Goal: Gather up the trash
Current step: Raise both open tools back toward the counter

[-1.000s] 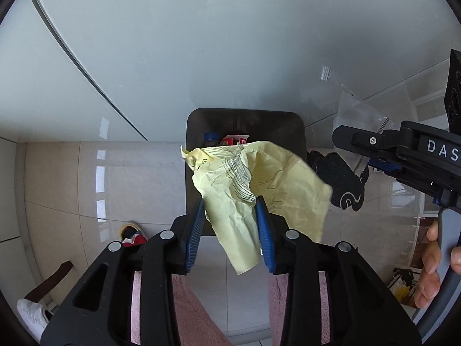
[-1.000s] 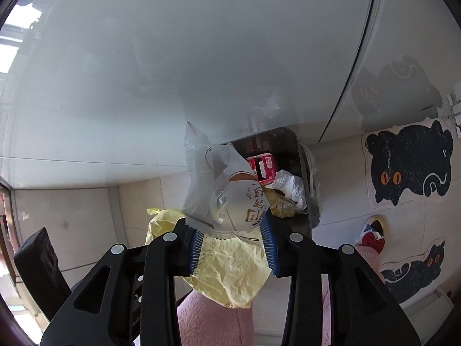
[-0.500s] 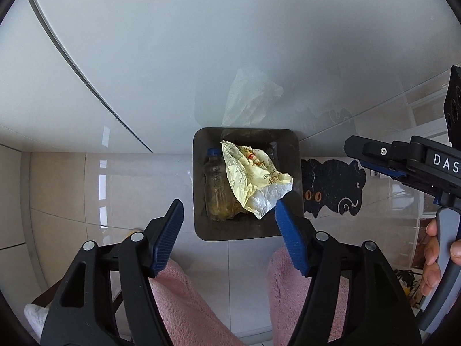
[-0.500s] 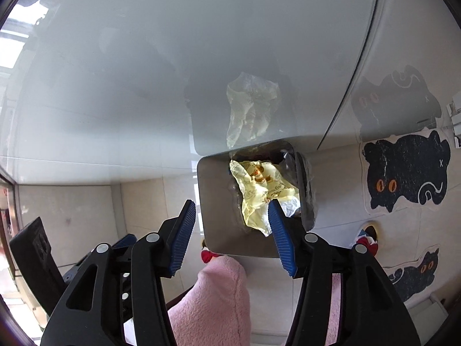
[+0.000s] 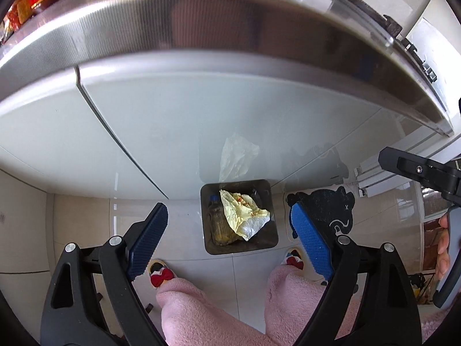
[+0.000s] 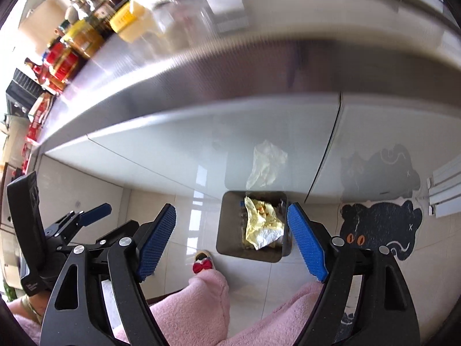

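Note:
A square metal trash bin (image 5: 209, 242) (image 6: 227, 230) stands on the tiled floor against white cabinet doors. Inside it lie a crumpled yellow paper wrapper (image 5: 245, 213) (image 6: 260, 222) and a plastic bottle (image 5: 216, 219). My left gripper (image 5: 230, 239) hangs high above the bin, its jaws opening wide with nothing between them. My right gripper (image 6: 232, 240) is also well above the bin, jaws opening, with nothing in them. In the right wrist view the left gripper's body (image 6: 57, 230) shows at the left edge.
A steel countertop edge (image 5: 230, 37) overhangs the cabinets, with jars and packets (image 6: 72, 37) on it. A black cat mat (image 5: 325, 210) (image 6: 380, 227) lies right of the bin. A person's pink-trousered legs (image 5: 201, 311) and slippers (image 5: 160, 274) stand in front of it.
Both grippers let go of the yellow paper and the clear wrapper, which fell into the bin. Both then opened wide and rose, so the countertop has come into view.

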The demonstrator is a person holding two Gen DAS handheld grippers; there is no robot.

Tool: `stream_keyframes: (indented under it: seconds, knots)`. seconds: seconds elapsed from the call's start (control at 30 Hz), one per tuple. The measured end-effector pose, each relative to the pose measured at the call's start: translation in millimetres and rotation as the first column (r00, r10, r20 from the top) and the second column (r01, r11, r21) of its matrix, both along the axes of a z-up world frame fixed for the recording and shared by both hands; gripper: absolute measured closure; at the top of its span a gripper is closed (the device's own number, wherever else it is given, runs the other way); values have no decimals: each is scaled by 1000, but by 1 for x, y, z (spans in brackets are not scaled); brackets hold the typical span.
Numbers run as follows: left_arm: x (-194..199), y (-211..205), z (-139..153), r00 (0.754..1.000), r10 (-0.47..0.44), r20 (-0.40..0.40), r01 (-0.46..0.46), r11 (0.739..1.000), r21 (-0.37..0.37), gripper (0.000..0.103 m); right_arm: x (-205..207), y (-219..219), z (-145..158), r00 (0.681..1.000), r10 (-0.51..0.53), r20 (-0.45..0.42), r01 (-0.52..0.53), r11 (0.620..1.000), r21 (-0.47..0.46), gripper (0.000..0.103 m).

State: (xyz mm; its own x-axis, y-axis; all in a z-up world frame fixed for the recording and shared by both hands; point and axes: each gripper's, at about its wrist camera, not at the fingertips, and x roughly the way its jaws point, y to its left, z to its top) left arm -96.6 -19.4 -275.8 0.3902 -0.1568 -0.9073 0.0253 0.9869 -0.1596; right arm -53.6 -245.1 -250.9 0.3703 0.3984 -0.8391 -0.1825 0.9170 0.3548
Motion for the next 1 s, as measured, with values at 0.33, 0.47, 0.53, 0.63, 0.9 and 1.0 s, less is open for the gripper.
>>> stream_keyframes:
  seconds: [0.33,0.47,0.53,0.63,0.9,1.0]
  knots:
    - [33,12,113,973,31,229,-30,1000,-9,19,41,-11,110,963,-56,263,52,998,25,13]
    - [65,13,139,957,12,291,-13,1000,2,19,80,-17,114,967,-119,225,110,993,52,13]
    - [82,13,147,952,2,306,-5,1000,7,19,94,-15,119,963,-139,231,132,990,45,13]
    - [106,15,150,948,-13,317,14,1000,1,19,122,-12,121,962,-156,222,147,988,55,13]
    - [167,12,148,946,-42,320,55,998,-32,19,183,6,116,967,-154,203,154,988,19,13]
    - [187,9,142,949,-47,311,66,997,-51,19,203,12,110,971,-154,182,154,988,11,13]
